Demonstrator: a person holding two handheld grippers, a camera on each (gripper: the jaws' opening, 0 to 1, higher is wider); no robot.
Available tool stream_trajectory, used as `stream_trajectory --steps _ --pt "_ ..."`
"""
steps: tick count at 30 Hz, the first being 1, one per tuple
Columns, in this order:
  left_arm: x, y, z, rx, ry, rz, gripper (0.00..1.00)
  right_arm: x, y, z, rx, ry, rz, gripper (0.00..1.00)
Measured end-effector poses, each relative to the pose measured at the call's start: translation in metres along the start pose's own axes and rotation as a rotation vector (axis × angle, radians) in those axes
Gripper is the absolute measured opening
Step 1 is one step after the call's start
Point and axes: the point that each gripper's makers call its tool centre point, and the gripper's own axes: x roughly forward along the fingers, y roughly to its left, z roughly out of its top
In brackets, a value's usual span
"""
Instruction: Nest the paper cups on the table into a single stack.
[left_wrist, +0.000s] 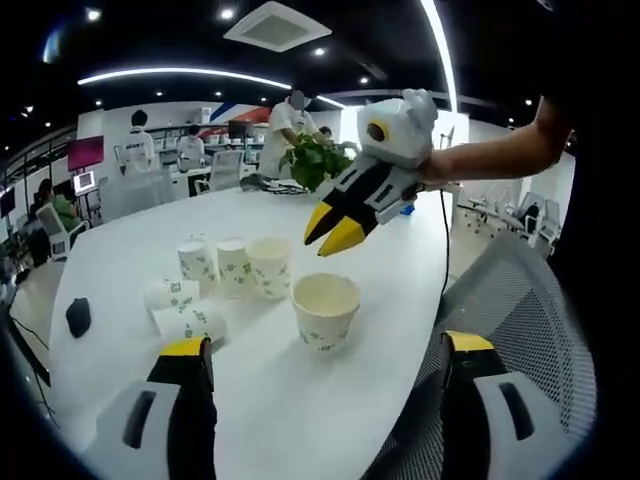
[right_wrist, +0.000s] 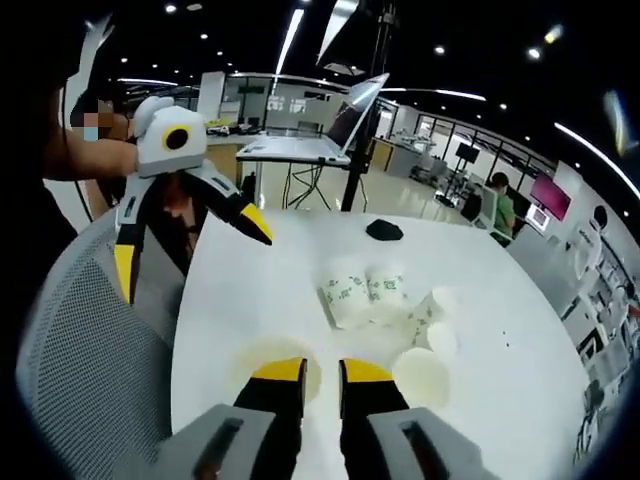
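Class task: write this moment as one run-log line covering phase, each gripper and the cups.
phase: pre-grasp | left gripper: open, empty | right gripper: shut, empty, above upright cup | paper cups: unstacked on table

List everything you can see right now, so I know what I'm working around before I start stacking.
white paper cups with green print: six, white and green, loosely grouped mid-table; four upright, two on their sides
small black object: one, black, near the table edge beyond the cups
white table: one, white, under everything
grey mesh chair: one, grey, at the table's near edge
green leafy plant: one, green, far end of the table
open laptop on a stand: one, silver, beyond the table
people: several, at desks in the background
left claw: yellow-tipped, open, empty
right claw: yellow-tipped, shut, empty, above the cups
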Motion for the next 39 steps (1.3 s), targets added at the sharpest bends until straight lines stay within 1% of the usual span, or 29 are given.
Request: stream_trajectory --steps 9,26,31,32,34,39 --pt "-0.001 -0.003 0.0 -0.007 0.001 0.005 0.93 0.006 -0.022 -0.011 -0.017 0.029 -0.026 0.1" --pt "0.001 -0.004 0.0 -0.024 -0.01 0.015 0.93 0.025 -0.049 -0.023 -0.028 0.053 -0.048 0.11" --pt "0.002 -0.003 0.0 -0.024 -0.007 0.016 0.93 0.033 -0.053 -0.032 -0.03 0.079 -0.04 0.1" --pt "0.001 -0.003 0.0 -0.024 -0.007 0.016 0.93 0.035 -0.054 -0.035 -0.047 0.086 -0.04 0.09" --pt "0.001 -0.003 -0.001 -0.027 -0.006 0.016 0.92 0.037 -0.054 -0.036 -0.072 0.093 -0.038 0.09" --pt "-0.001 -0.002 -0.004 -0.032 0.0 0.025 0.92 0.045 -0.054 -0.039 -0.065 0.105 -0.023 0.09"
